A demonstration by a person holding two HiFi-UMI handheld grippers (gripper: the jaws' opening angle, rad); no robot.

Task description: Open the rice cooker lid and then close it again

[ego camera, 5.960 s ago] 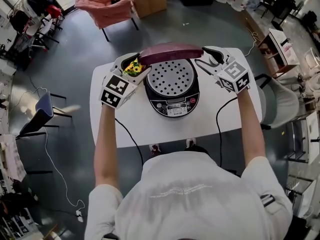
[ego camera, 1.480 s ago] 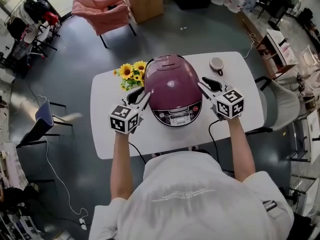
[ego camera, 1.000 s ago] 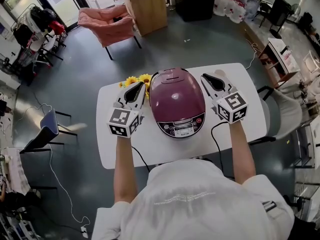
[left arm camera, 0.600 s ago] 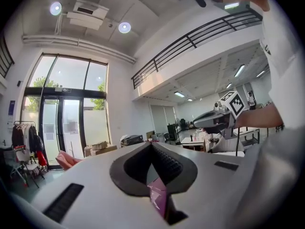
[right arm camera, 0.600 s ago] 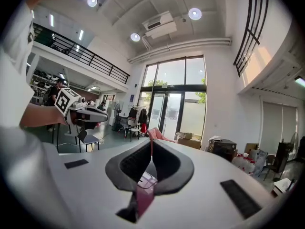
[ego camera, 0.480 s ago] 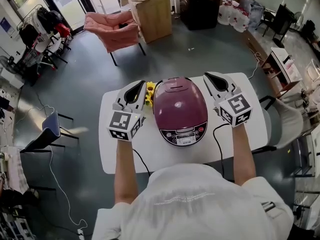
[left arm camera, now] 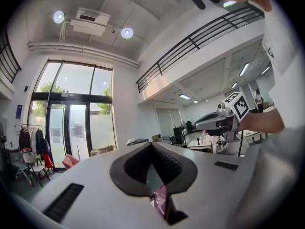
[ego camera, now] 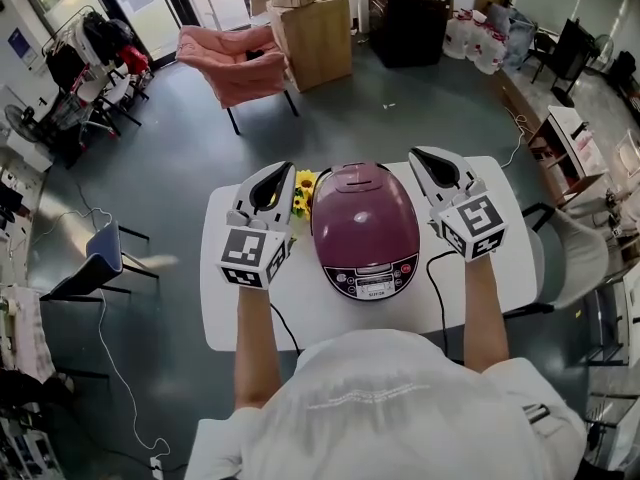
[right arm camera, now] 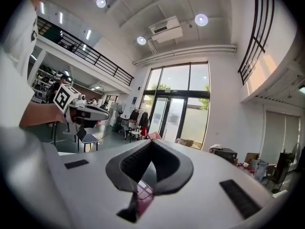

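Observation:
The purple rice cooker [ego camera: 367, 230] stands in the middle of the white table [ego camera: 230, 308] with its lid down and its control panel [ego camera: 373, 281] facing me. My left gripper [ego camera: 278, 170] is held up to the cooker's left and touches nothing; its jaws are shut and empty. The right gripper [ego camera: 424, 158] is held up to the cooker's right, also shut and empty. In the left gripper view, the left gripper [left arm camera: 151, 144] points level into the room, with the right gripper [left arm camera: 217, 123] off to the side. The right gripper view shows the right gripper's [right arm camera: 152, 142] closed pads.
Sunflowers [ego camera: 303, 188] sit on the table between the left gripper and the cooker. Cables [ego camera: 434, 288] trail off the table's near edge. A pink chair [ego camera: 235, 63], a wooden box [ego camera: 315, 23] and a black cabinet [ego camera: 410, 18] stand beyond the table. A grey chair [ego camera: 570, 243] is at the right.
The lid, open six seconds ago, is down. Over the last second both grippers have risen from beside the cooker's body to above its sides.

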